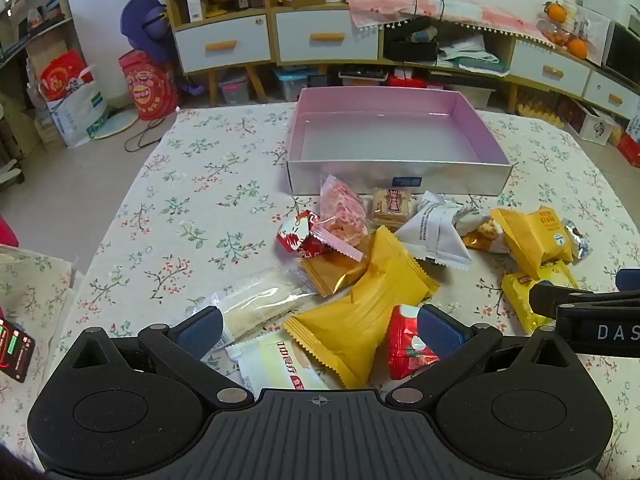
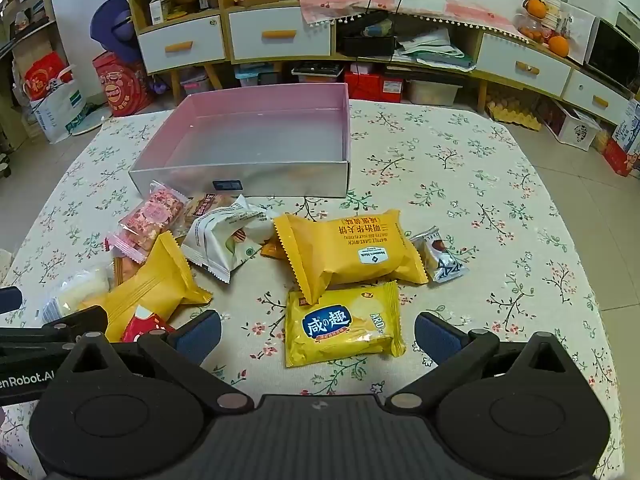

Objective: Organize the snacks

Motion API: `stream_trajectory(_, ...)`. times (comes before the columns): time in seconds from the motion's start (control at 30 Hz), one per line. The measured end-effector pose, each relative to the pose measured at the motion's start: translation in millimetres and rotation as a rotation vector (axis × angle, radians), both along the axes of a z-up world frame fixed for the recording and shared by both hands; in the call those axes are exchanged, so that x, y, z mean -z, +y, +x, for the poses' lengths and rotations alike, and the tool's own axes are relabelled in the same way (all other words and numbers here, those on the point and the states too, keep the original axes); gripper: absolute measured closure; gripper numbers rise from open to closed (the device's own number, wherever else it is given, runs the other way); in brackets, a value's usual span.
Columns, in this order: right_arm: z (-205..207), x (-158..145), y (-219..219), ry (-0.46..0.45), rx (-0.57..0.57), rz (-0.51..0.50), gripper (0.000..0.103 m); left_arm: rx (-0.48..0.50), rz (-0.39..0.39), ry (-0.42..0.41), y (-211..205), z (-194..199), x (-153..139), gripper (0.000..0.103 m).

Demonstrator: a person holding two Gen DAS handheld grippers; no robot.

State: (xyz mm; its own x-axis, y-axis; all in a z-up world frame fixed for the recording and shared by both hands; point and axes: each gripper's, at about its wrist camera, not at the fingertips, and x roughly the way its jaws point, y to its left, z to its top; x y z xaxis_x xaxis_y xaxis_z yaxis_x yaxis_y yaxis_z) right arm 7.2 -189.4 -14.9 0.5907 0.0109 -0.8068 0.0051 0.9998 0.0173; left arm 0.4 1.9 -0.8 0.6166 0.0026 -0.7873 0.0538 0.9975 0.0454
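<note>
You are holding both grippers, left point(image 1: 318, 330) and right point(image 2: 318, 334), spread wide and grasping nothing. Crinkly foil snack packets point(image 2: 348, 252) are lying heaped on the floral tablecloth point(image 2: 460, 200), blocking the shallow pink-lined box point(image 2: 244, 178).

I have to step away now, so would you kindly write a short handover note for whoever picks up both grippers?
Left gripper: open, empty, hovering over the near left packets, a plain yellow packet between its fingers but not gripped.
Right gripper: open, empty, straddling the yellow cracker packet without touching it.
Pink box: empty, at the far side of the floral tablecloth.
Done: nothing packed yet.
Left: every snack lies loose in front of the box, including the waffle sandwich packet and pink packet.
</note>
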Motion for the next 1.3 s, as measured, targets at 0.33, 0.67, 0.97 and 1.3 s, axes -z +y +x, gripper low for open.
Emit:
stream_trajectory(0.33,0.0,-0.6,0.1,-0.002,0.001,0.001,0.026,0.000,0.002,-0.002,-0.6,0.0,-0.1,0.000)
stream_trajectory(0.67,2.9,-1.9,-0.7,0.000,0.011,-0.003,0.026,0.005,-0.005,0.004,1.3,4.8,-1.9,0.000)
stream_trajectory(0.97,23.7,-6.5,-14.6,0.044,-0.019,0.047,0.026,0.130,-0.081,-0.071,10.3,8.7,-13.4,0.000)
stream_trajectory(1.3,66.9,-5.5,-49.7,0.144,-0.092,0.293,0.026,0.260,-0.062,0.037,11.6,65.7,-14.3,0.000)
